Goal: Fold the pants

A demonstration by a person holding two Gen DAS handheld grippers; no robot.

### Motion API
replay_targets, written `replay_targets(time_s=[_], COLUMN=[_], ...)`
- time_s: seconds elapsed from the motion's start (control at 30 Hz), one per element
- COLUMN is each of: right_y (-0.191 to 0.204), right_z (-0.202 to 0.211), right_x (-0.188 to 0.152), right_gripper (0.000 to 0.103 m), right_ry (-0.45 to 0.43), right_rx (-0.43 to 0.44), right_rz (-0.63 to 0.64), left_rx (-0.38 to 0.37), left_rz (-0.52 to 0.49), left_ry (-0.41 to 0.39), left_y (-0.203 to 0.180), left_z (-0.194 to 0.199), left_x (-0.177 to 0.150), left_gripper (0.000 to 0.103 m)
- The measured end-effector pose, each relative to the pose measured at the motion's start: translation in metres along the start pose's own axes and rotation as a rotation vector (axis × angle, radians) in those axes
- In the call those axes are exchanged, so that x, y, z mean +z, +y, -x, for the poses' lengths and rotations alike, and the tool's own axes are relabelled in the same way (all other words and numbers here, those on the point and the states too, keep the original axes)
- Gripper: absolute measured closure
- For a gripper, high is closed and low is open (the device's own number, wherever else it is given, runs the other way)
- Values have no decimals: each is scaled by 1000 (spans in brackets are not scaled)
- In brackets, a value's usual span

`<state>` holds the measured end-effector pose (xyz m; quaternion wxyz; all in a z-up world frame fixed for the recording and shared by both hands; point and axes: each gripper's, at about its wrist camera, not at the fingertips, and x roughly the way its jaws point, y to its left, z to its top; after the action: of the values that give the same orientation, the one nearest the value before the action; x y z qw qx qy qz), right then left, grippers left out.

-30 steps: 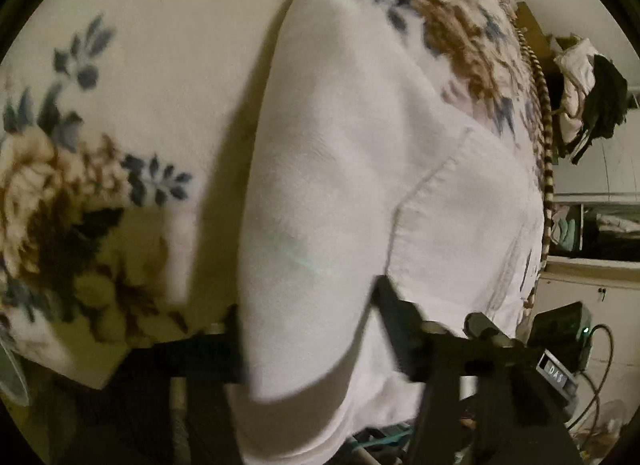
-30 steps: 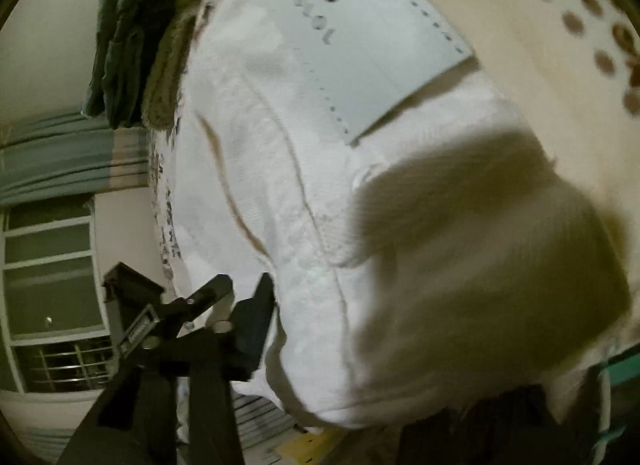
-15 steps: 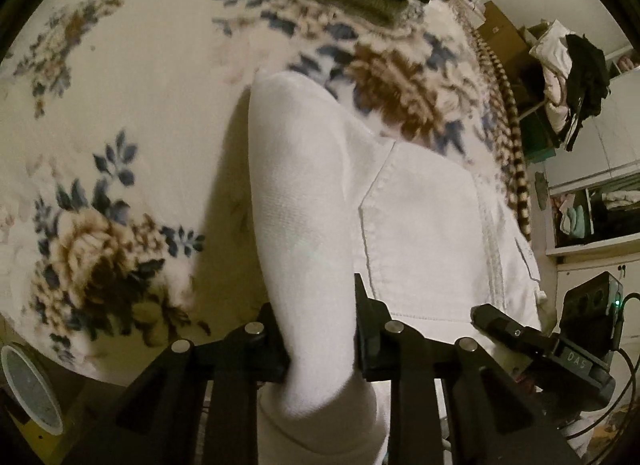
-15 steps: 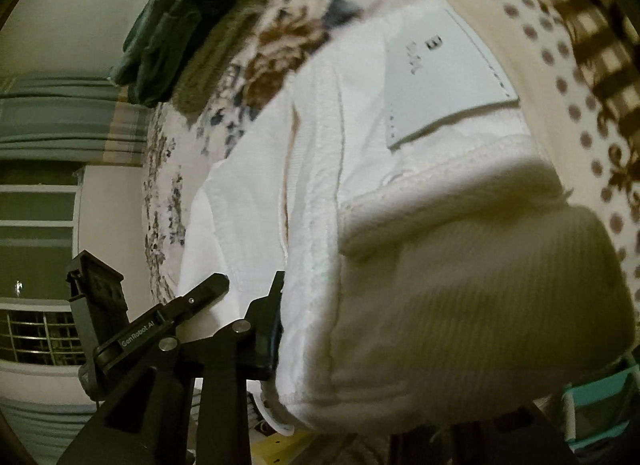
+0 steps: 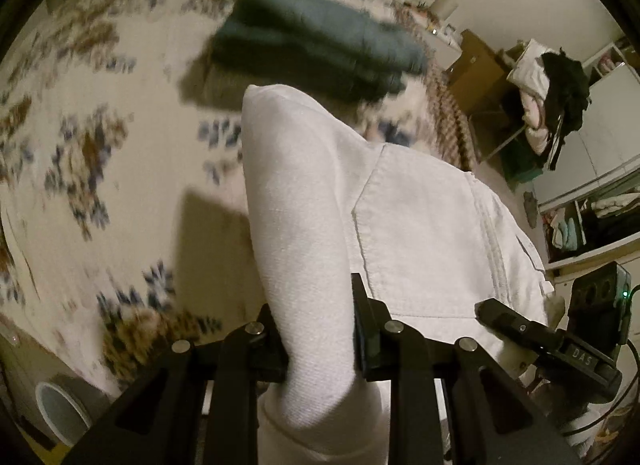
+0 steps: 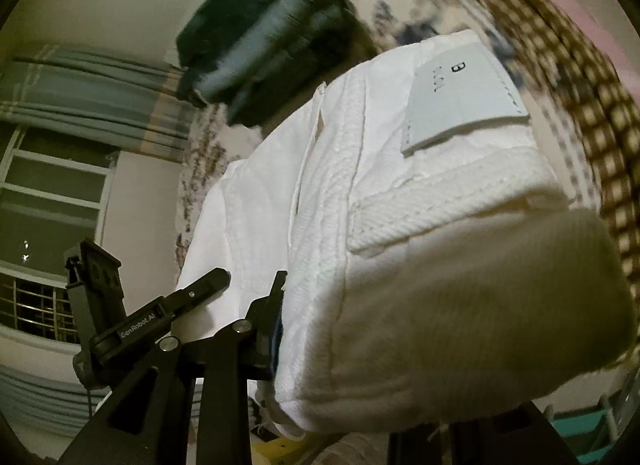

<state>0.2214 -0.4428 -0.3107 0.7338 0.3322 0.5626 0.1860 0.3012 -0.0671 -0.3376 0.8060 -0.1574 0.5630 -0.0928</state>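
Observation:
The white pants [image 5: 420,225] are folded into a thick bundle and held above the floral bed cover [image 5: 100,125]. My left gripper [image 5: 320,329] is shut on the bundle's folded left edge, fabric bulging between its fingers. In the right wrist view the pants [image 6: 360,205] show a waistband with a pale label [image 6: 460,105]. My right gripper [image 6: 380,337] is shut on the waistband side; its right finger is hidden under the fabric.
A stack of folded dark green and grey clothes [image 5: 312,41] lies on the bed beyond the pants, also in the right wrist view [image 6: 264,49]. Shelves and hanging clothes [image 5: 560,105] stand at the right. A window with curtains [image 6: 60,145] is at the left.
Both grippers have lifted the pants bundle off the bed and carried it toward the stack of dark clothes, which now looms nearer. Grips are unchanged.

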Motion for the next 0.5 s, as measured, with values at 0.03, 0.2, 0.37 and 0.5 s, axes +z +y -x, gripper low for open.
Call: replay_targets(time_s=[0.03,0.2,0.37,0.5], right_y=[10,72,127,161], right_z=[4,10,2,-19], right_x=[10,73,142,204], right_gripper=[72,72,72,72], right_ry=[-8,-60,-121,-166], right_rx=[2,4,-9,-18], right_rz=[10,60,82,79], left_rx=[-4,-37,-73,-83], left_rz=[-2,-19,-35,-53], left_ry=[-8,-56,-86,-100], left_y=[0,-4,-1,6], left_z=[5,31,33,20], left_x=[9,85,162,222], left_gripper=[82,83,83,83])
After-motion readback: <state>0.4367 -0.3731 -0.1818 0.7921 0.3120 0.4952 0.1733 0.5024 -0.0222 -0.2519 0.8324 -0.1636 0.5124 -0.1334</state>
